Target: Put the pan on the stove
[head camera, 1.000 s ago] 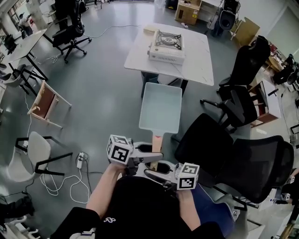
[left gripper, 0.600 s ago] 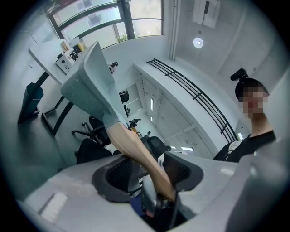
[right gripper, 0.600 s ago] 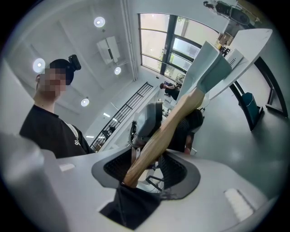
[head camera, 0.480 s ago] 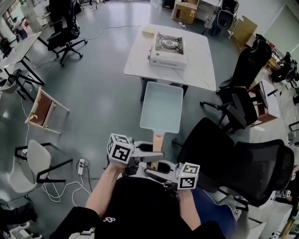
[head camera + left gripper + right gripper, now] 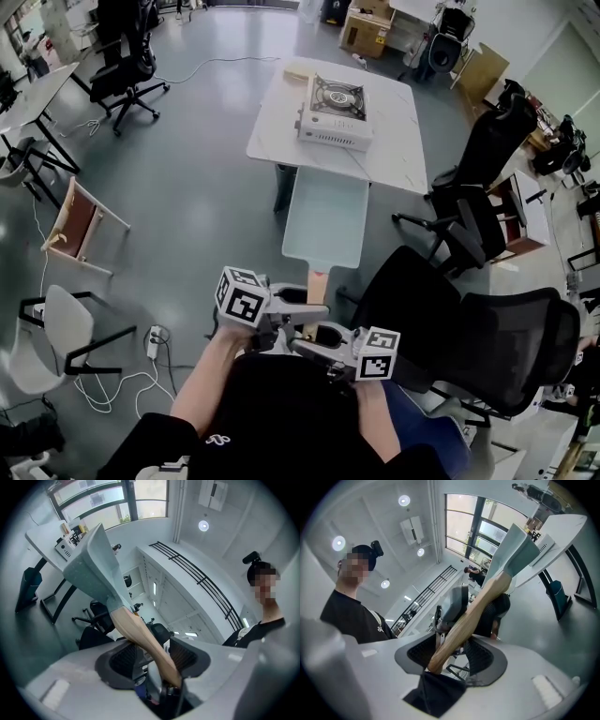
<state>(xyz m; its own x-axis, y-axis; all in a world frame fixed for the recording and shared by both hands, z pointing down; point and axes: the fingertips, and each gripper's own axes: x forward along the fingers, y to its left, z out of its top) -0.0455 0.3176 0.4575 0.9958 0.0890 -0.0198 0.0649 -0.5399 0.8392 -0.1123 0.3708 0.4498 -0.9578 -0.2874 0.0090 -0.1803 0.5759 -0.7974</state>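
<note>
A pale blue-green square pan (image 5: 325,220) hangs level over the grey floor, its far edge at the near edge of the white table (image 5: 272,131). Its wooden handle (image 5: 319,278) points back at me. My left gripper (image 5: 302,307) is shut on the handle from the left, and my right gripper (image 5: 317,339) is shut on its end from the right. A portable gas stove (image 5: 334,111) stands on the table. The handle (image 5: 140,637) runs up between the left gripper (image 5: 154,656) jaws to the pan (image 5: 93,562). In the right gripper view the handle (image 5: 468,620) crosses the right gripper (image 5: 450,653).
Black office chairs (image 5: 441,319) crowd close on the right of the pan. A wooden folding chair (image 5: 70,220), a white chair (image 5: 52,323) and floor cables (image 5: 155,342) lie to the left. Cardboard boxes (image 5: 366,33) stand beyond the table.
Both grippers and the pan have moved forward toward the table. The pan's far edge now meets the table's near edge; the grip on the handle is unchanged.
</note>
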